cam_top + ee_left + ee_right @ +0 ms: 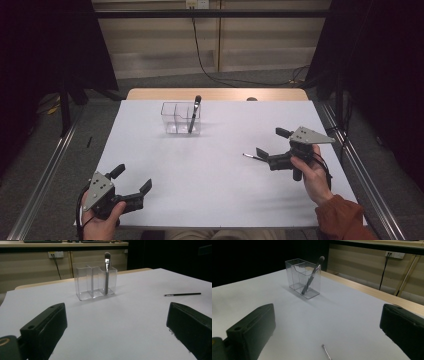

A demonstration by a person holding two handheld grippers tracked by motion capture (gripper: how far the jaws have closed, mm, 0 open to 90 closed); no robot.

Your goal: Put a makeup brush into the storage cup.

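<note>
Covering the table, white sheet (pixel 210 165), both grippers' jaws apart, dark curtains (pixel 380 50), wall socket (pixel 57 254).

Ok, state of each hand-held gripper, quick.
Left hand-held gripper: open, holding nothing.
Right hand-held gripper: open, holding nothing, beside the thin pencil.

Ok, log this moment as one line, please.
right gripper: open, by thin pencil lying on table | left gripper: open, idle | brush: standing in clear organizer
</note>
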